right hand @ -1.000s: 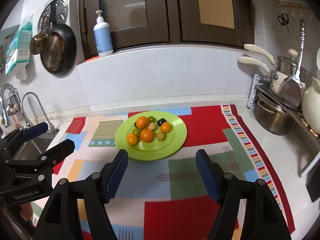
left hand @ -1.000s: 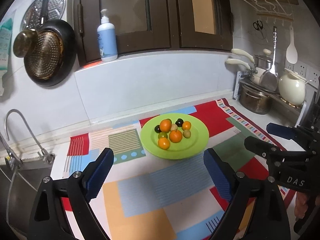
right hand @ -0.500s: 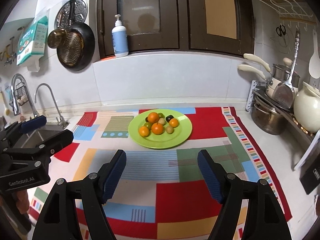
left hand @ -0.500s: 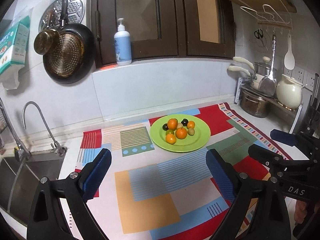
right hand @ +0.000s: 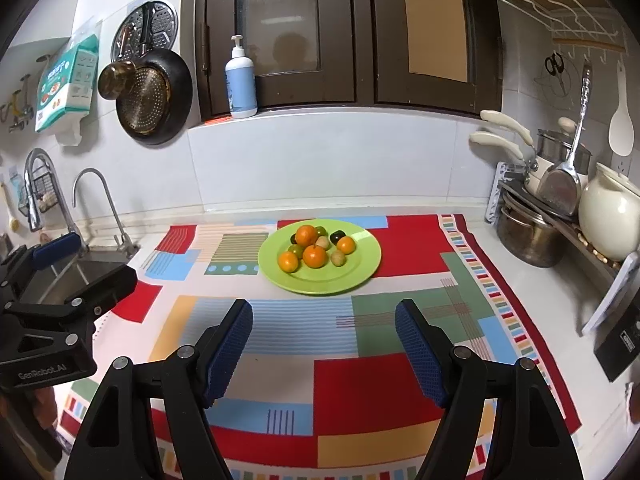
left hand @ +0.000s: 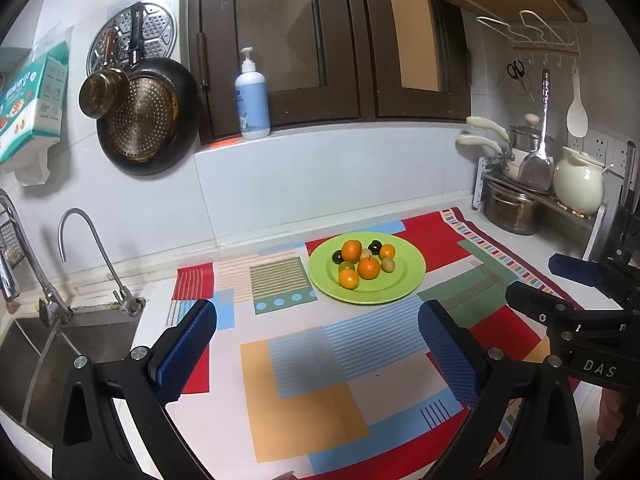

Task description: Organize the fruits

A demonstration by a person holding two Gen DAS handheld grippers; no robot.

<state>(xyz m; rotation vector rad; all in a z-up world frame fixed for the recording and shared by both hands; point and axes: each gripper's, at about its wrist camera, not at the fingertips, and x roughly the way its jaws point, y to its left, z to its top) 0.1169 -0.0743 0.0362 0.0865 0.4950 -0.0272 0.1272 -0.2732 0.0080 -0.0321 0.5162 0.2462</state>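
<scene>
I have both the left tongs (left hand: 316, 340) and right tongs (right hand: 324, 340) spread wide and empty above the patchwork cloth on the bench, while the round lime-green plate (right hand: 356, 272) of small orange, green and possibly dark-purple fruits (right hand: 316, 246) sits toward the bench's back edge.

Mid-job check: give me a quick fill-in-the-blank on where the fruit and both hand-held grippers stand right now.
1. All the fruits lie on a round ____ plate.
2. Both the left hand-held gripper and the right hand-held gripper have their jaws ____, holding nothing.
3. The plate rests on a colourful patterned ____ that covers the counter.
4. The blue pump bottle stands on the ledge below the ____.

Missing words: green; open; mat; window
</scene>
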